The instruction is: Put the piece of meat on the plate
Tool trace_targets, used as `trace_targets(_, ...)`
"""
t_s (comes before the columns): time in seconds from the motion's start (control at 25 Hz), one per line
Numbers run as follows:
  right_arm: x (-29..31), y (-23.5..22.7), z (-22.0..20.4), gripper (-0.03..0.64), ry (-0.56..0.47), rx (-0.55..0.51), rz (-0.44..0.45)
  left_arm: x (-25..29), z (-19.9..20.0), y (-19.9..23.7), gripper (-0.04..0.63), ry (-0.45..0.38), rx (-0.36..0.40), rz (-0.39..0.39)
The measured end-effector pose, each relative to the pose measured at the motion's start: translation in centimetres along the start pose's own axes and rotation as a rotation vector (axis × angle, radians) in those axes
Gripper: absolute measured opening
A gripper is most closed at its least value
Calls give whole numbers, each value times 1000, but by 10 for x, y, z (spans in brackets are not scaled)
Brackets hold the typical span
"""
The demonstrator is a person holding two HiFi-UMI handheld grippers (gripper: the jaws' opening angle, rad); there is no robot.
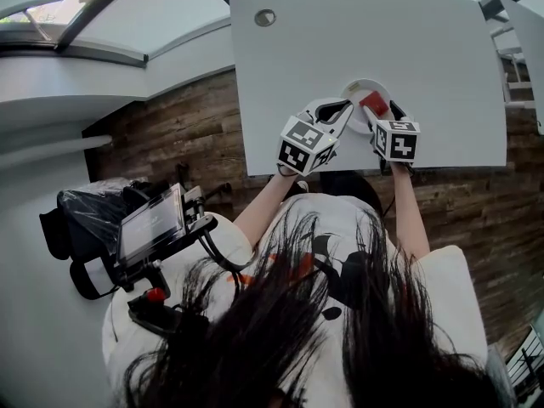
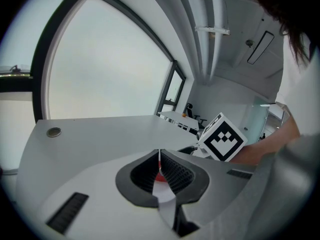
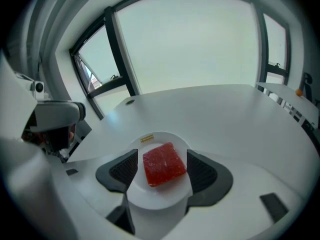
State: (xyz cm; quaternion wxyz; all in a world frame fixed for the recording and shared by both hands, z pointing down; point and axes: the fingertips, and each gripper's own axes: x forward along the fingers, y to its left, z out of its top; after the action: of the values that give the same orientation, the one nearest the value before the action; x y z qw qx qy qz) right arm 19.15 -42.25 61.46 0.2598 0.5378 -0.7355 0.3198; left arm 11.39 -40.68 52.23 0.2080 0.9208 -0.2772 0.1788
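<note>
Meat (image 3: 163, 164) sits flat on the plate (image 3: 156, 196), my right gripper (image 3: 163, 170) spread wide either side of it; left gripper (image 2: 160, 168) looks pinched on the plate's rim; meat seems soft, light, slick — I'd grab its opposite edges.

An office: a white desk (image 1: 365, 66) with a cable grommet (image 1: 265, 17), a swivel chair (image 2: 191, 109), tall windows (image 3: 190, 39).

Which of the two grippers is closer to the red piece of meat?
Right. The right gripper has its open jaws on either side of the meat; the left gripper is clamped on the plate rim beside it.
</note>
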Motion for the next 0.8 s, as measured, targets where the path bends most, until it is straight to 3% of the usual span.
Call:
trace_targets(0.32, -34, 19, 17, 307, -151, 219, 67, -15, 2, -8, 6, -21, 30, -5)
trace_targets(0.48, -45, 32, 19, 305, -221, 263, 78, -24, 0, -8, 6, -35, 39, -10)
trace_targets(0.56, -56, 43, 19, 209, -262, 273, 68, -35, -2, -12, 6, -44, 48, -15)
trace_targets(0.6, -63, 50, 18, 207, -279, 279, 66, -42, -3, -14, 6, -49, 53, -18)
trace_targets(0.8, -96, 78, 11, 69, -354, 298, 42, -71, -9, -31, 6, -74, 81, -44)
